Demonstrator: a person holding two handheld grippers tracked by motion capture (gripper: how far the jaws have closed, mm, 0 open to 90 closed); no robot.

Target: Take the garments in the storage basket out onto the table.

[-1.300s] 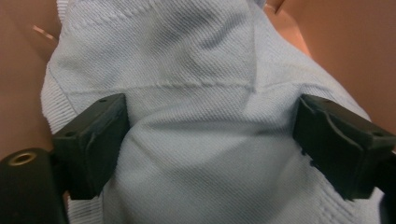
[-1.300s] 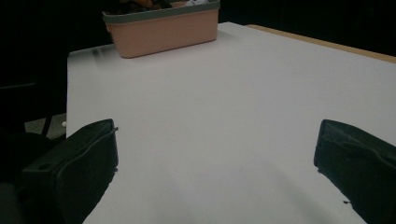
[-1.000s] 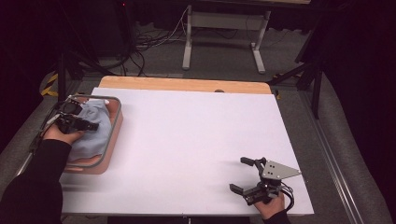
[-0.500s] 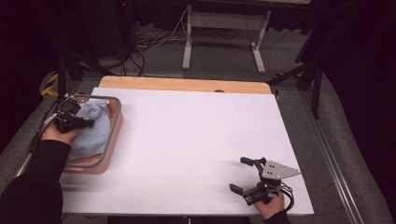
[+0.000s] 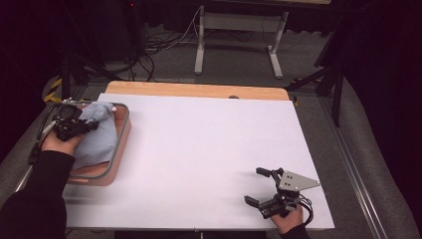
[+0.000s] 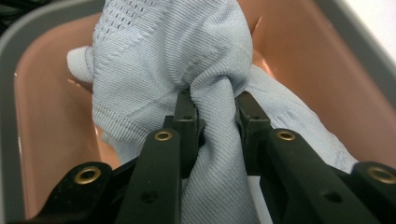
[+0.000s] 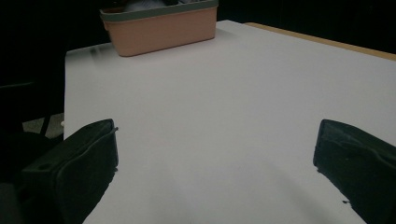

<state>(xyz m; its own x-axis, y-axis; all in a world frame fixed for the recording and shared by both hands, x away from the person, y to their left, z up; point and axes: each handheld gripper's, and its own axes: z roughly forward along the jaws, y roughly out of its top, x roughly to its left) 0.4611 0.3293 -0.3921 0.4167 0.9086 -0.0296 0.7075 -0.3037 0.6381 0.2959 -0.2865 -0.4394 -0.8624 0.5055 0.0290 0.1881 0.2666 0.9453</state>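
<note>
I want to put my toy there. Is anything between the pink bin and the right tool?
Nothing: in the high view, bare white table separates the pink bin from the right tool.

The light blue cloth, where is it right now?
The light blue cloth sits in the pink tub at the table's left edge in the high view, a bunched fold of it pinched by the left gripper.

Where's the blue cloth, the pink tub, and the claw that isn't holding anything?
blue cloth (image 6: 210,121): left gripper view, the bunched fold pinched between the fingers.
pink tub (image 5: 122,134): high view, its right wall.
right gripper (image 5: 259,186): high view, the gap between its open fingertips.
</note>
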